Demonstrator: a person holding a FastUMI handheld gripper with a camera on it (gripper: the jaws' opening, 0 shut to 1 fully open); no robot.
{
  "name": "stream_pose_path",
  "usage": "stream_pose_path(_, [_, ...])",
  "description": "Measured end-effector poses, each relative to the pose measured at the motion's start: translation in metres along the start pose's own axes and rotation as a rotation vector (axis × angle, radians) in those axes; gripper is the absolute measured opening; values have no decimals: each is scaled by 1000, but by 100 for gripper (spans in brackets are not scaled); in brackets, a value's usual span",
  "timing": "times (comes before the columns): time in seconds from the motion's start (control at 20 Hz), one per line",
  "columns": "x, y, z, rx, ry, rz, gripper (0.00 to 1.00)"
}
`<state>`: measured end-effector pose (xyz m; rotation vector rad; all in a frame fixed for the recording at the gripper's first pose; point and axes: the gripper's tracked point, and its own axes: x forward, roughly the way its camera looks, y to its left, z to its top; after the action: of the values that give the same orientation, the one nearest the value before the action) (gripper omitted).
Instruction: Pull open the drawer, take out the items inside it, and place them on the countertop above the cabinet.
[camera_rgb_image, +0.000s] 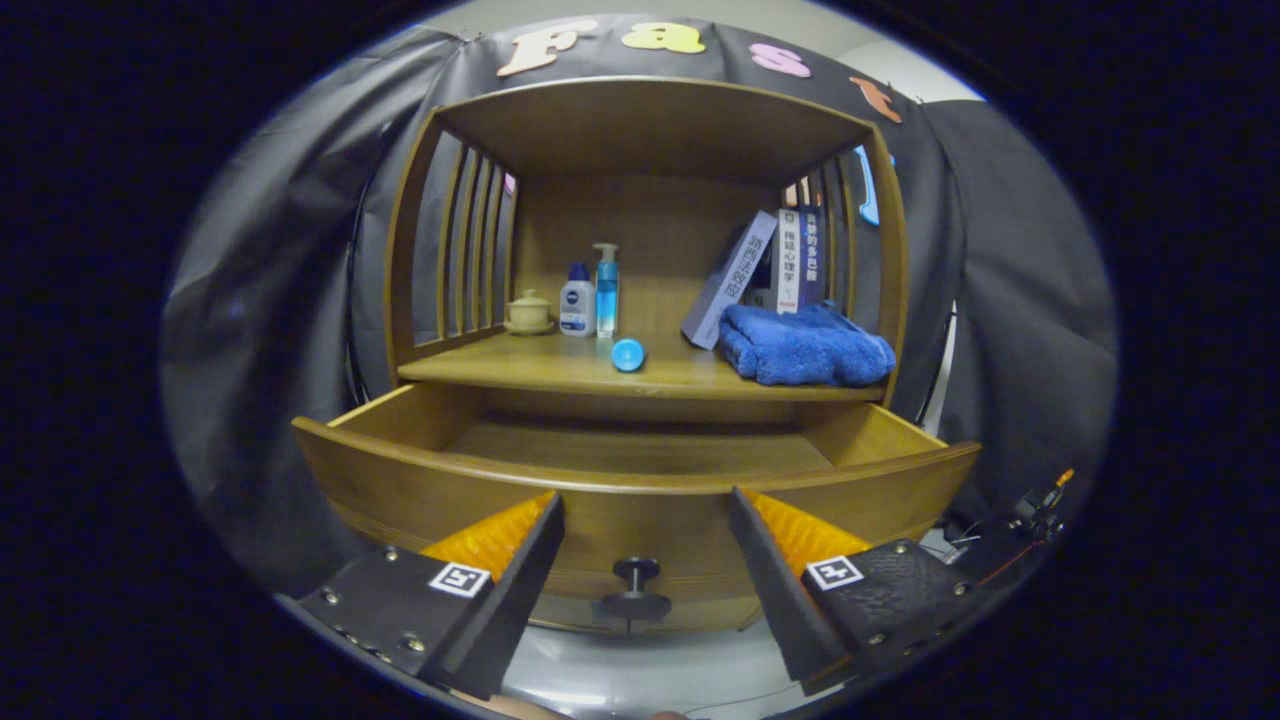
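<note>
Facing a brown wooden cabinet (640, 130) with a pulled-out wooden drawer (420, 480), gripper (645, 520) spread wide and grasping nothing, fingers (525, 555) apart on either side of the small dark round drawer knob (636, 585), without touching it. Near part of the drawer floor hidden behind the drawer's front panel; visible far part bare, so contents cannot be told. On the wooden countertop (560, 368) above the drawer, from left to right: small beige lidded cup on a saucer (528, 312), white bottle with a dark blue cap (577, 300), tall clear pump bottle of blue liquid (606, 290), small round light-blue item (628, 354) lying nearer the front edge, shape hard to make out. Further right, a leaning book and upright books (775, 265), lower parts covered by a folded blue fluffy towel (805, 345).
</note>
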<state>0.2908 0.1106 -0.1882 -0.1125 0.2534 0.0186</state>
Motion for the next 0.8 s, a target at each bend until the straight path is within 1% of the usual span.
stream_pose_path(0.15, [16,3,3,-7,6,-8,99])
stream_pose_path(0.35, [28,1,6,-3,3,14,99])
stream_pose_path(0.5, [33,0,6,-40,-5,5,100])
stream_pose_path(0.8, [65,6,12,-37,3,-17,100])
